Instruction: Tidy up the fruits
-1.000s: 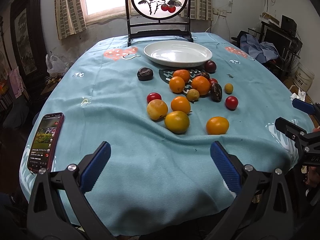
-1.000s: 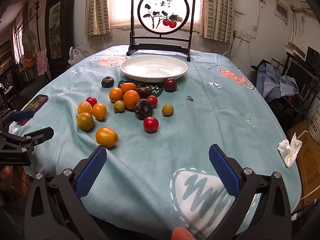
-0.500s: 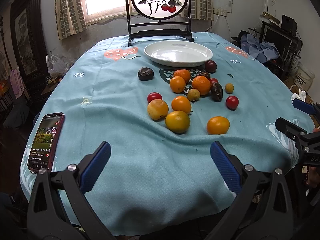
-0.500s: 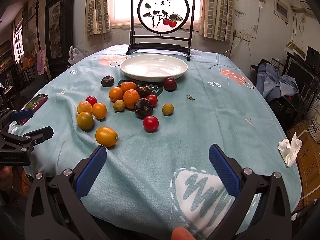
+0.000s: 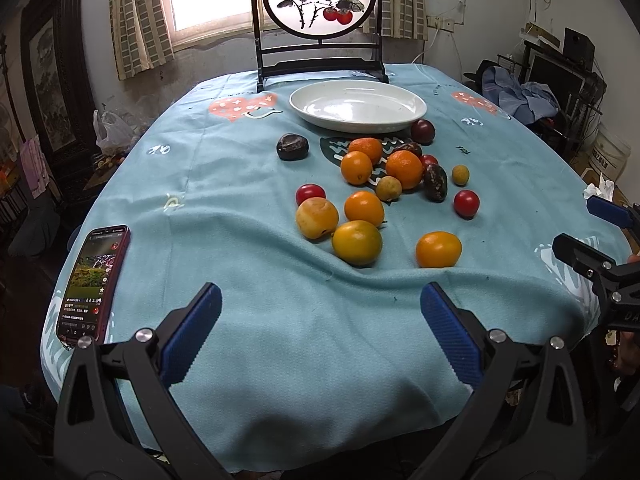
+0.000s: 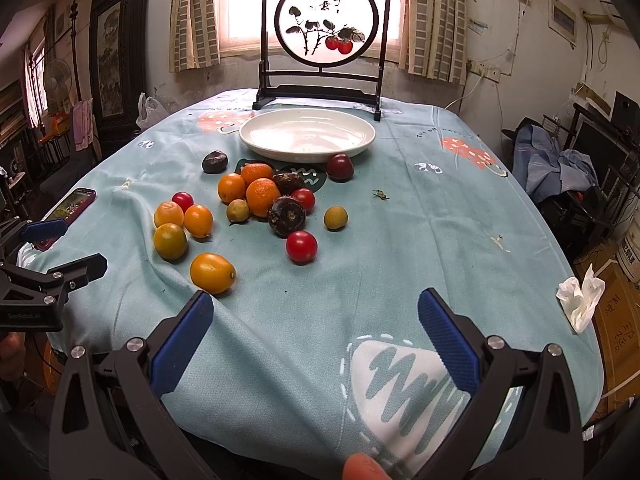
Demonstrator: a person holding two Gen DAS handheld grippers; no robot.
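Observation:
Several loose fruits lie mid-table on a blue cloth: oranges [image 5: 405, 169] [image 6: 262, 197], red cherry tomatoes [image 5: 466, 203] [image 6: 301, 246], dark wrinkled fruits [image 5: 293, 146] [image 6: 286, 210] and a yellow-orange fruit [image 5: 438, 249] [image 6: 212, 273]. An empty white plate [image 5: 416, 106] [image 6: 362, 146] stands behind them. My left gripper [image 5: 320, 314] hovers open over the near table edge, short of the fruit. My right gripper [image 6: 314, 326] is open too, with the yellow-orange fruit just beyond its left finger. Each gripper shows at the side of the other's view.
A phone [image 5: 95, 282] with a lit screen lies at the table's left edge. A framed round painting on a dark stand [image 6: 322, 36] rises behind the plate. A crumpled tissue [image 6: 580, 300] sits at the right, beyond the table edge. Furniture crowds the room's sides.
Both views have crept slightly closer to the fruit. Both grippers stay open and nothing on the table has moved.

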